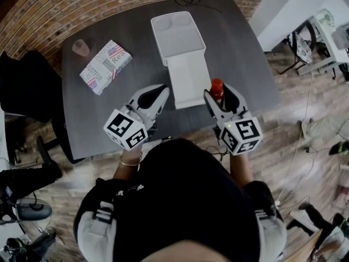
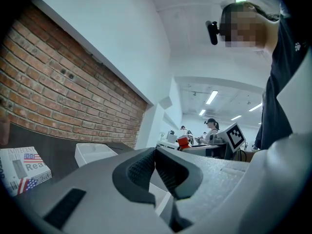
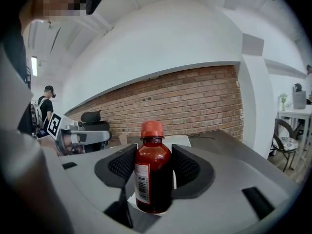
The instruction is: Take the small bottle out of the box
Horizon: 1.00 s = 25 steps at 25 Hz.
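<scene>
The right gripper [image 3: 153, 165] is clamped on 1 small bottle [image 3: 152, 179]: its 2 dark ribbed pads press the bottle's sides, left and right. The bottle stands upright between them, filled with dark red liquid, with 1 red cap on top and a white barcode label on its left side. In the head view the right gripper [image 1: 217, 95] holds the bottle [image 1: 216, 85] outside the box, just right of the box's near half and over the near part of the table [image 1: 245, 64].

The left gripper [image 2: 155, 165] is clenched on nothing, its 2 pads meeting tip to tip. From above, this left gripper [image 1: 162, 93] sits just left of the box's near half, so the 2 grippers flank it.

There is 1 white box [image 1: 178, 42], lying open in the middle of the table. Its far half is a tray with 2 round hollows at its far end. Its near half is a flatter panel.

Further left on the dark grey table lies 1 flat packet [image 1: 105, 66] printed with flags and newsprint. 1 small pinkish cup [image 1: 81, 47] stands just beyond it, on the far left.

Off the table's left edge is 1 black chair [image 1: 22, 86], and a brick wall [image 1: 49, 10] runs along the far side.
</scene>
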{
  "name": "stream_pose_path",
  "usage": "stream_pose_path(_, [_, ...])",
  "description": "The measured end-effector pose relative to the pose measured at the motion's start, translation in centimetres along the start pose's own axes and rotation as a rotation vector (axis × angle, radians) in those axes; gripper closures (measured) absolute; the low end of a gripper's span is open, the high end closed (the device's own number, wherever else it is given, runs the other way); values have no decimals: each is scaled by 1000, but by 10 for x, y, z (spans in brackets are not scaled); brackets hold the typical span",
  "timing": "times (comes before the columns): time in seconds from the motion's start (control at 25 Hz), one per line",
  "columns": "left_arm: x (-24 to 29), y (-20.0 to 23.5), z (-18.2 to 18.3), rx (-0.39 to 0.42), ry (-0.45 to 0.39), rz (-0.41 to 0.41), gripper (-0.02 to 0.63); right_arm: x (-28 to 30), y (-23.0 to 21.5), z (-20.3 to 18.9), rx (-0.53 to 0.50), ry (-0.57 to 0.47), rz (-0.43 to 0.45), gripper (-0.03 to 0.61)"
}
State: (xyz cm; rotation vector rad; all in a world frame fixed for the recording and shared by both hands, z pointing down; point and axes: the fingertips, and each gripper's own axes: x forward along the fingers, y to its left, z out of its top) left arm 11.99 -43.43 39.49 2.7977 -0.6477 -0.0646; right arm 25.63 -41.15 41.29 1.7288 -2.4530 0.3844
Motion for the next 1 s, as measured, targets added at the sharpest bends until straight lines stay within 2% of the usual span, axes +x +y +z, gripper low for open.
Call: stream_pose_path(1.0, [-3,6,-2,0,1,26,612,4,-4,-5,22,20,20,357])
